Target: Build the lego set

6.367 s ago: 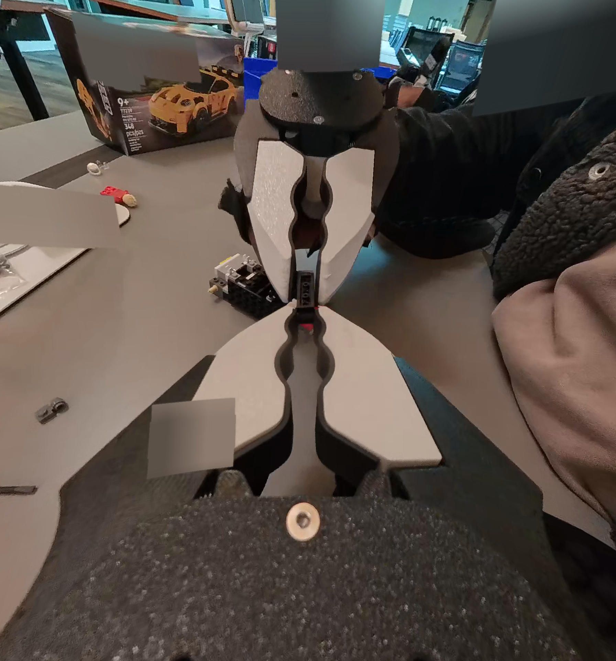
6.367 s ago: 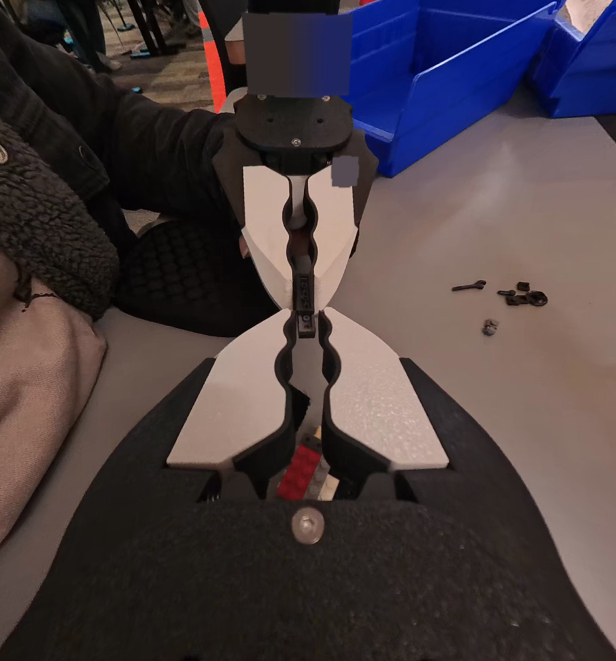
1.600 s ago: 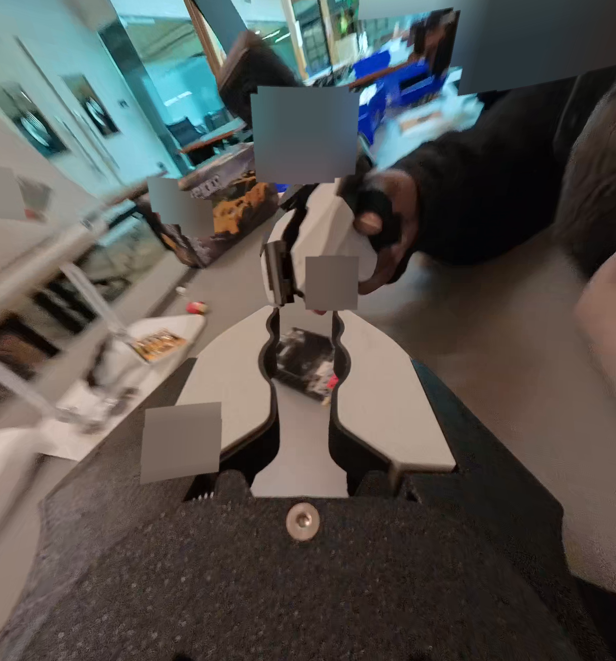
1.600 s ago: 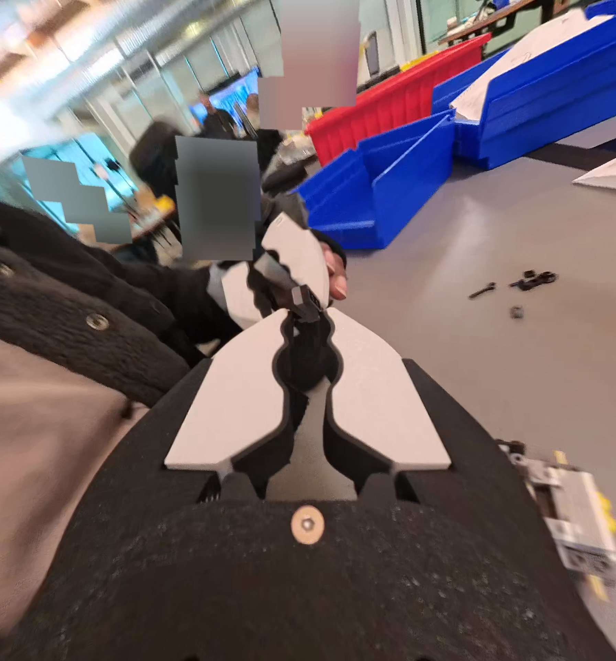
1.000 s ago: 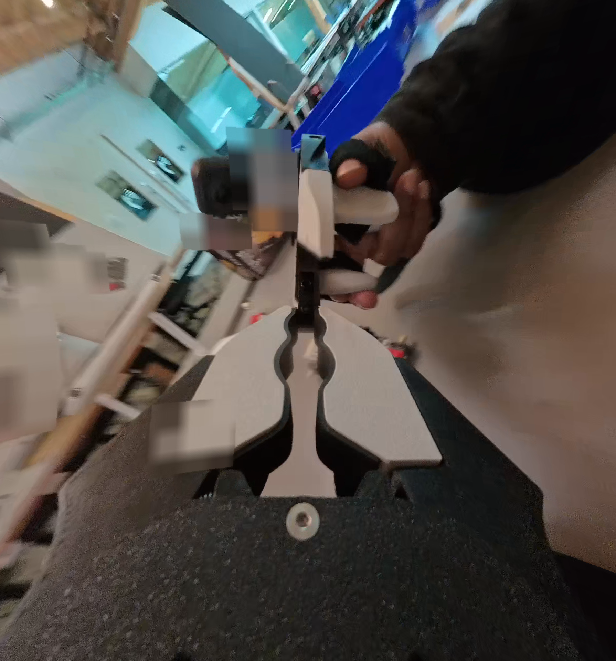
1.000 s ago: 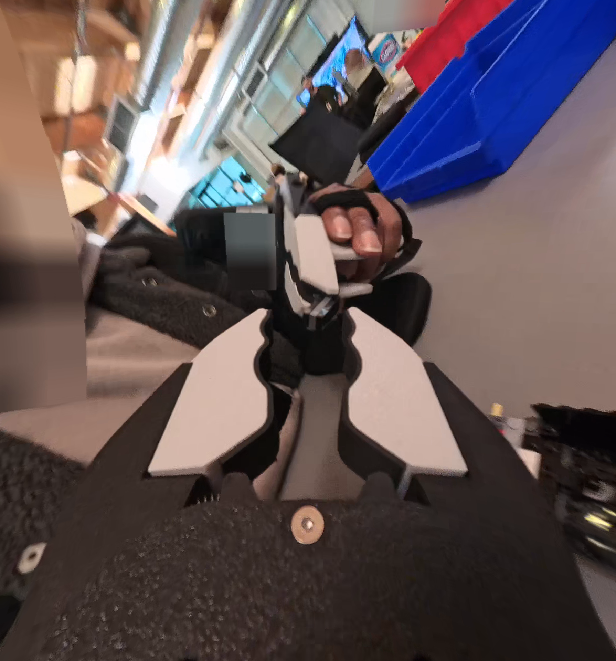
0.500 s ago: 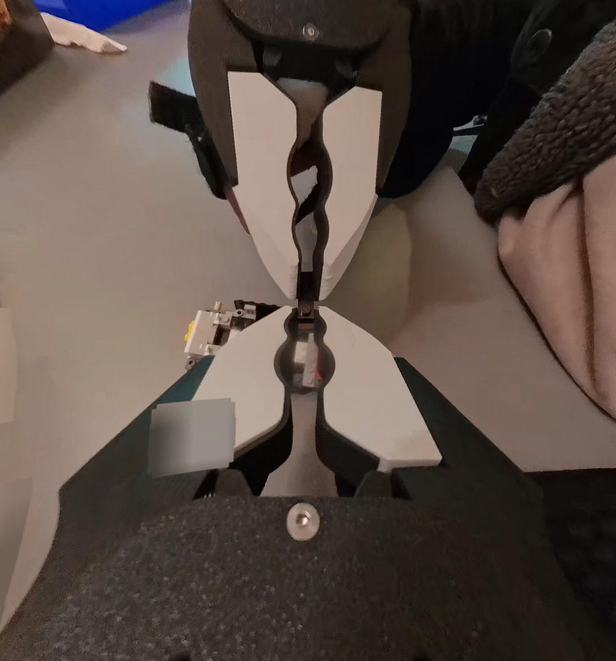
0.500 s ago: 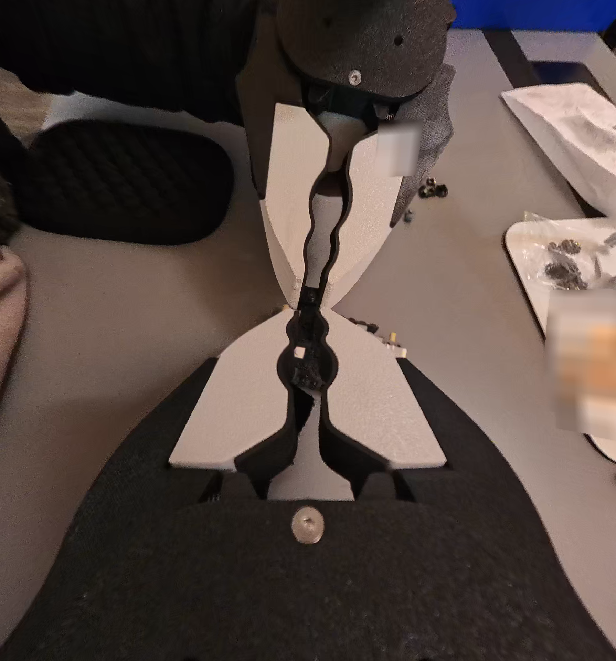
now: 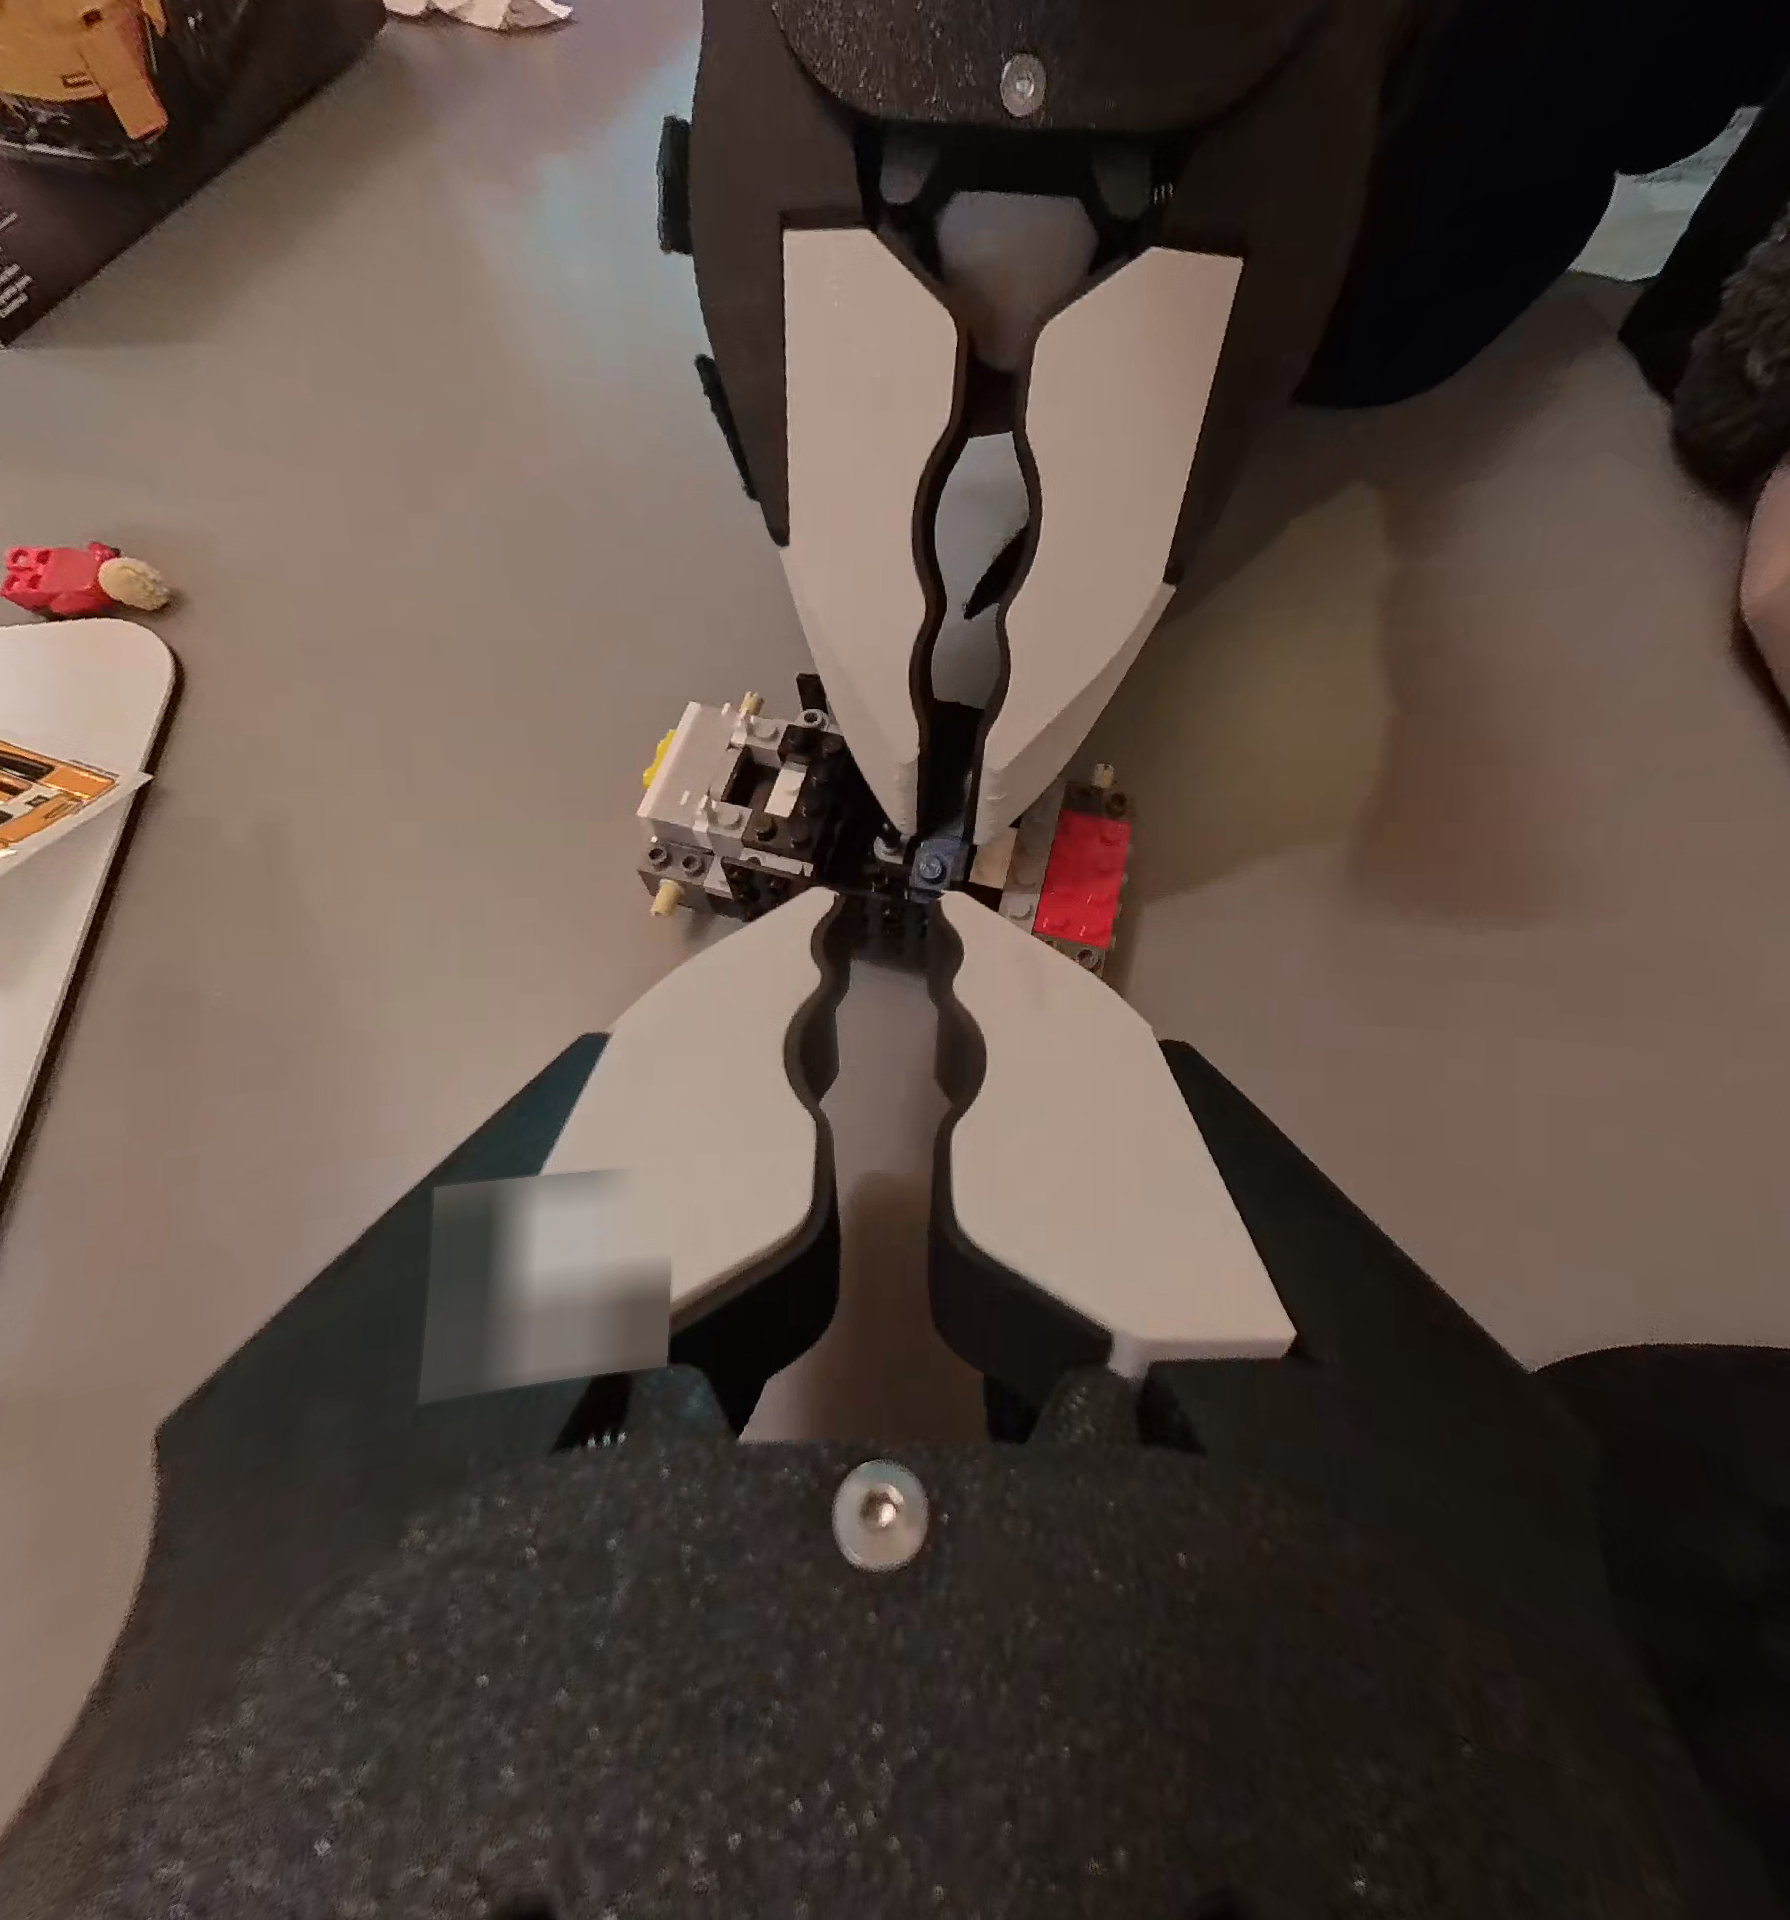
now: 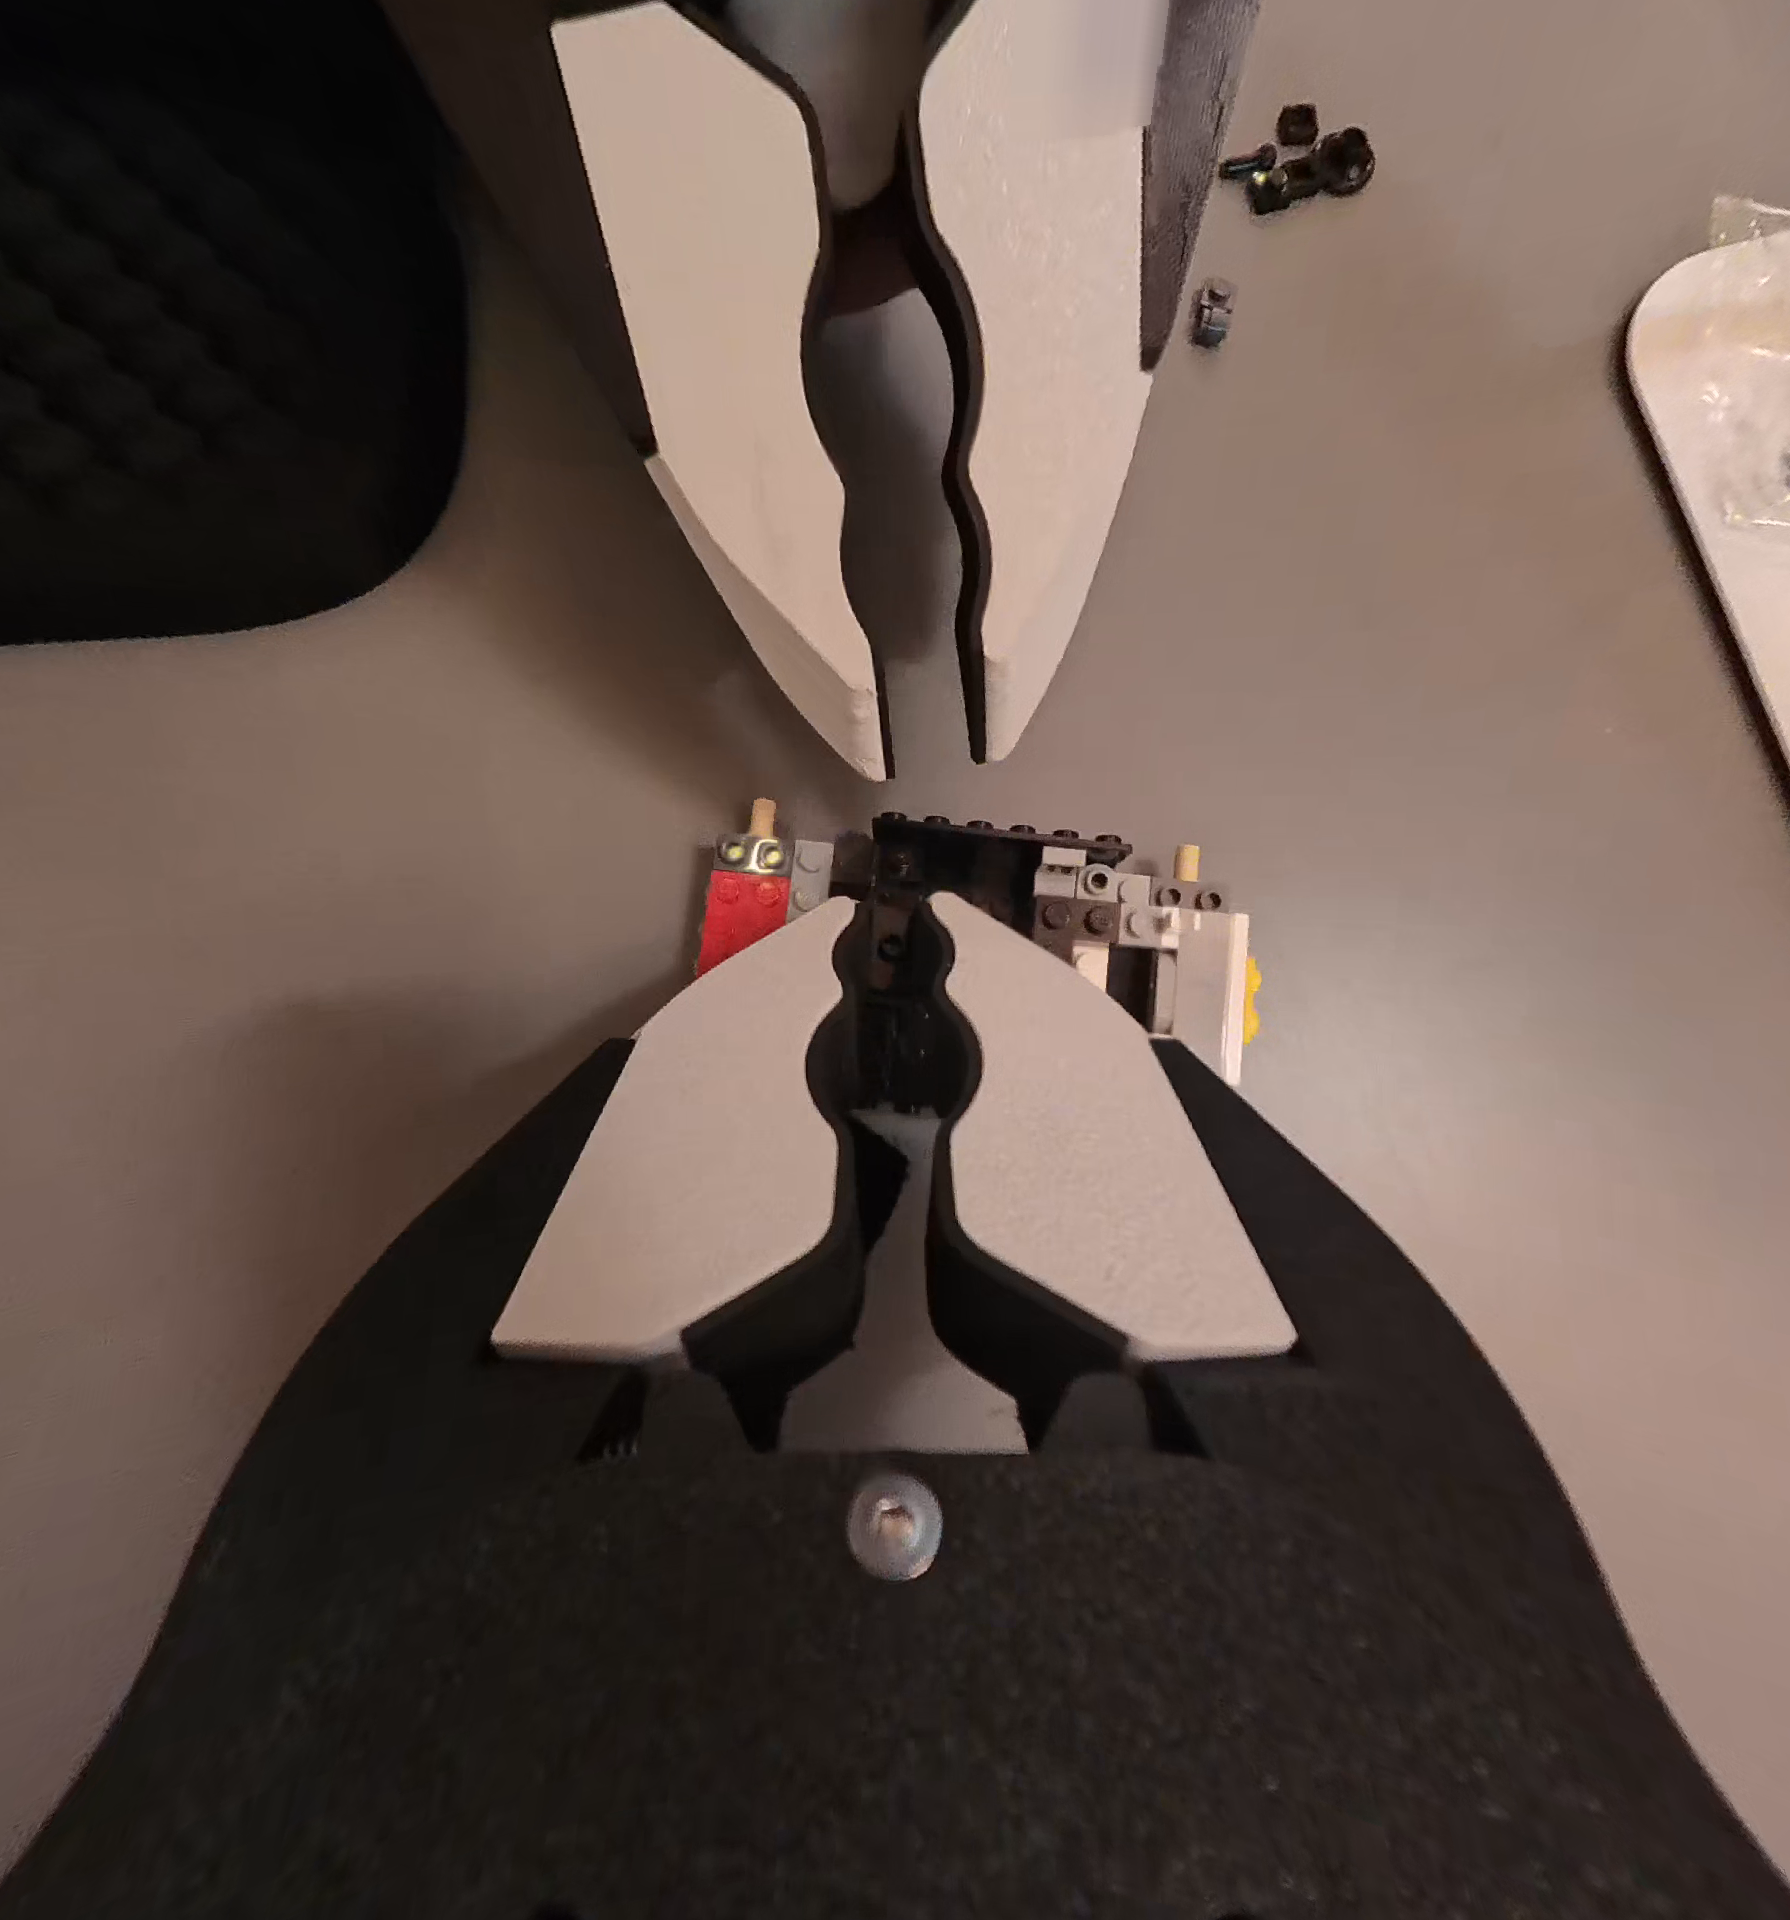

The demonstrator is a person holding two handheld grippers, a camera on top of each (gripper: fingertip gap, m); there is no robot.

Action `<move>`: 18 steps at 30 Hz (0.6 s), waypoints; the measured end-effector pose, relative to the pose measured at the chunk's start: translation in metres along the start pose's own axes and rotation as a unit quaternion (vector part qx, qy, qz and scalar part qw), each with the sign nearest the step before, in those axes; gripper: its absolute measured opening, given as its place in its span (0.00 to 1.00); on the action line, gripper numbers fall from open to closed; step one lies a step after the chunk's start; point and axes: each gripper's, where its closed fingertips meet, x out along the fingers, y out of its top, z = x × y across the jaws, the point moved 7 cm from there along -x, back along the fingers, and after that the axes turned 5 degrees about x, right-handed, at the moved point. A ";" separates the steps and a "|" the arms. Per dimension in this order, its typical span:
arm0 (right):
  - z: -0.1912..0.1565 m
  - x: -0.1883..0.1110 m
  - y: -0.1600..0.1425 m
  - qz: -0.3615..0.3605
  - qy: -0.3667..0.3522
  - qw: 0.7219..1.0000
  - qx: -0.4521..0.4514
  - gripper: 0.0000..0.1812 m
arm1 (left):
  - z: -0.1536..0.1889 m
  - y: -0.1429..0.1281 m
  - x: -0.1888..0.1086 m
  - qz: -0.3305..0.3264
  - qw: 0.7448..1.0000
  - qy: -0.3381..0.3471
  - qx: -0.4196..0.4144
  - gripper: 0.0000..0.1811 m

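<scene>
Lego car chassis (image 9: 756, 821) lies crosswise between hand-held grippers.

Half-built lego set (image 9: 756, 821), black-grey-red, flat on grey table (image 9: 403, 520).

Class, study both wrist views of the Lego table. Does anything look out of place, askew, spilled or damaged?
Nothing looks damaged or spilled. The part-built car sits flat on the table. One oddity: a red minifigure piece lies alone, far left of the build, and a few small black parts lie scattered beyond it.
</scene>
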 end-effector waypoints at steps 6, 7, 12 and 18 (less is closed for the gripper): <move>0.001 0.003 -0.001 -0.008 -0.005 1.000 0.002 0.04 | 0.002 -0.003 0.003 -0.009 1.000 0.002 0.001 0.07; 0.001 0.003 -0.001 -0.010 -0.005 1.000 0.000 0.04 | 0.003 -0.003 0.004 -0.009 1.000 0.001 0.002 0.07; -0.001 0.005 -0.002 -0.017 -0.008 1.000 -0.009 0.04 | 0.004 -0.002 0.009 -0.009 1.000 0.004 0.003 0.07; -0.001 0.005 -0.001 -0.024 -0.016 1.000 -0.011 0.04 | 0.001 0.002 0.010 -0.021 0.999 0.039 0.001 0.04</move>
